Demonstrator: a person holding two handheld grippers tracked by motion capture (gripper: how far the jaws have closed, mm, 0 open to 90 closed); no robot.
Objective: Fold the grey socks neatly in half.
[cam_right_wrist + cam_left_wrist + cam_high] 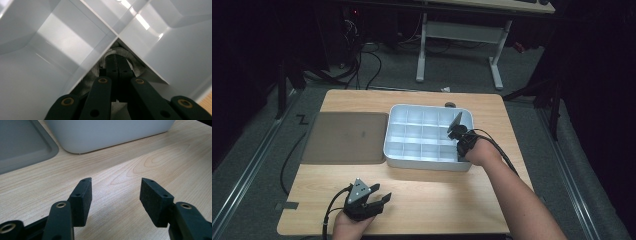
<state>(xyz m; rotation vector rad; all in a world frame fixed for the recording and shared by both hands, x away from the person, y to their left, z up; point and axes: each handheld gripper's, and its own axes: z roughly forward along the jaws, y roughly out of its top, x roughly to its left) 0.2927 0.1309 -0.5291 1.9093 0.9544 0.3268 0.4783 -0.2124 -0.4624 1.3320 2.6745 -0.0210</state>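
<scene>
Right tongs (pixel 117 65) are down inside the white compartment organiser (pixel 399 147), in a cell at its right side near the front; jaws pinched together on a whitish-grey cloth wad (pixel 113 51) tucked under the divider at the cell's corner. Cloth sits right at the tips and bunches around them, so any lift looks like it goes straight up out of the cell, clear of the dividers. Cloth is crumpled, no clear long axis. Left tongs (pixel 115 192) rest low over the bare wooden tabletop (pixel 437 195), jaws wide apart, nothing between them, well apart from the organiser's near wall. Right hand (pixel 479 150) is the nearer one by far. Grey flat tray (pixel 344 137) lies just beside the organiser on its left. No brand, label or readable writing anywhere
</scene>
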